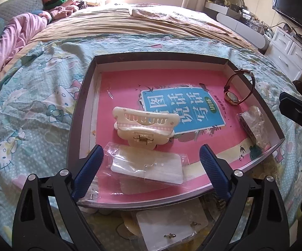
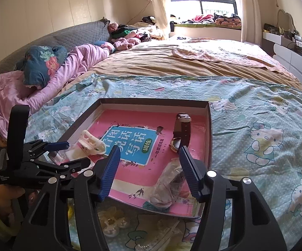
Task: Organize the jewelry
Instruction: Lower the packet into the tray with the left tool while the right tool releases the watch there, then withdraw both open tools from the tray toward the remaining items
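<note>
Place: a bed with a light blue cartoon-print sheet [image 2: 255, 113]; a shallow dark-rimmed box tray [image 1: 82, 113] lies on it, with a pink book [image 1: 171, 83] as its floor.

Left gripper [image 1: 151, 156]: it hovers over the near edge of the tray; the jaws stand wide apart and press on nothing. A clear packet with a white card [image 1: 148, 167] lies on the book between and below the blue fingers [image 1: 90, 167]; whether they touch it I cannot tell.

Right gripper [image 2: 148, 156]: it hangs over the near right part of the tray; the jaws are apart. A crumpled clear bag with something dark inside [image 2: 167, 184] lies below and between them, just beside the right finger, not clamped.

Hair claw [image 1: 144, 125]: cream colour, in the tray, just behind the clear packet, with its spring toward the left camera.

Watch [image 1: 234, 92]: gold case with a brown strap, in the far right part of the tray, resting on its side near the wall.

Outside the tray: a clear packet with small earrings [image 1: 171, 228] lies on the sheet just in front of the near rim, and some pale small pieces [image 2: 113, 226] lie next to it.

Person: a hand with a yellow-green cuff [image 2: 2, 198] holds the left gripper, seen in the right camera.
</note>
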